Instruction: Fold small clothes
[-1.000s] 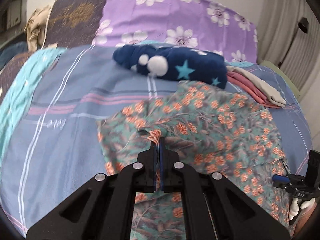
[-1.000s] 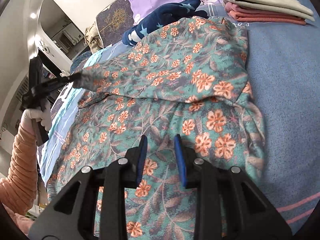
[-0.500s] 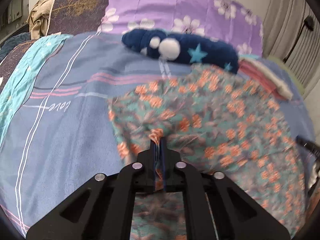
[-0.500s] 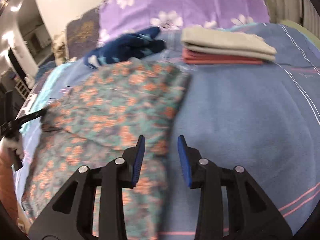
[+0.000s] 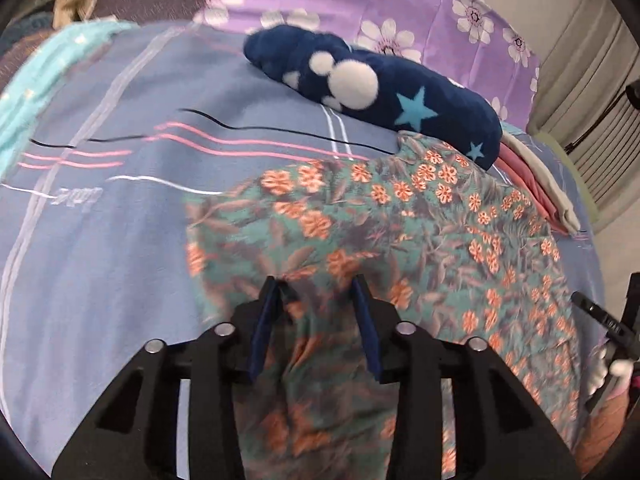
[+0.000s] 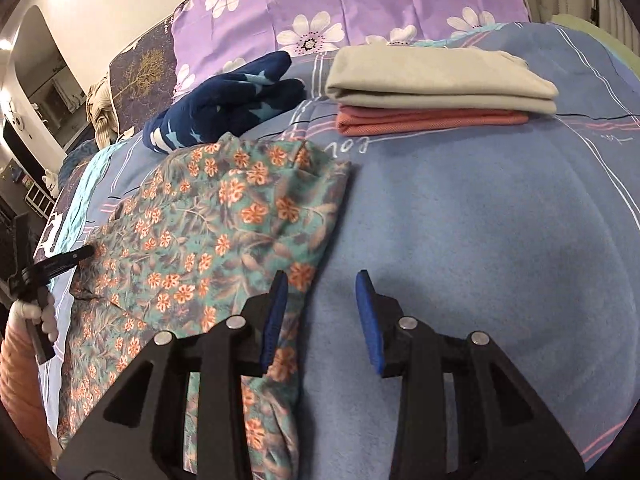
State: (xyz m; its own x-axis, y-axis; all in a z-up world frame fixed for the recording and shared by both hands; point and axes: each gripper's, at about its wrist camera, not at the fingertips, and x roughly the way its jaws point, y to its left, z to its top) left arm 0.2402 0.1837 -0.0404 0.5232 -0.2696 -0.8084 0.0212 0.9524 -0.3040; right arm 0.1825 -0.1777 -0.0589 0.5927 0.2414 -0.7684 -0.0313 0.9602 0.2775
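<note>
The floral garment (image 5: 360,248) is spread on the blue bedsheet (image 6: 500,220) under the opening, unpinching left gripper (image 5: 316,292), with the right gripper (image 6: 320,292) parted at its edge, a navy star fleece (image 5: 380,84) ahead and folded clothes (image 6: 436,88) stacked beyond.

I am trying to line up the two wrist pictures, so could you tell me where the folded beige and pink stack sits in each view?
Left wrist view: the folded stack lies at the right edge, partly hidden behind the navy star garment.
Right wrist view: the folded stack sits upper right of centre, in full view on the blue bedspread.
Shared landmark: the navy star garment, beside the stack and just beyond the floral garment in both.
</note>
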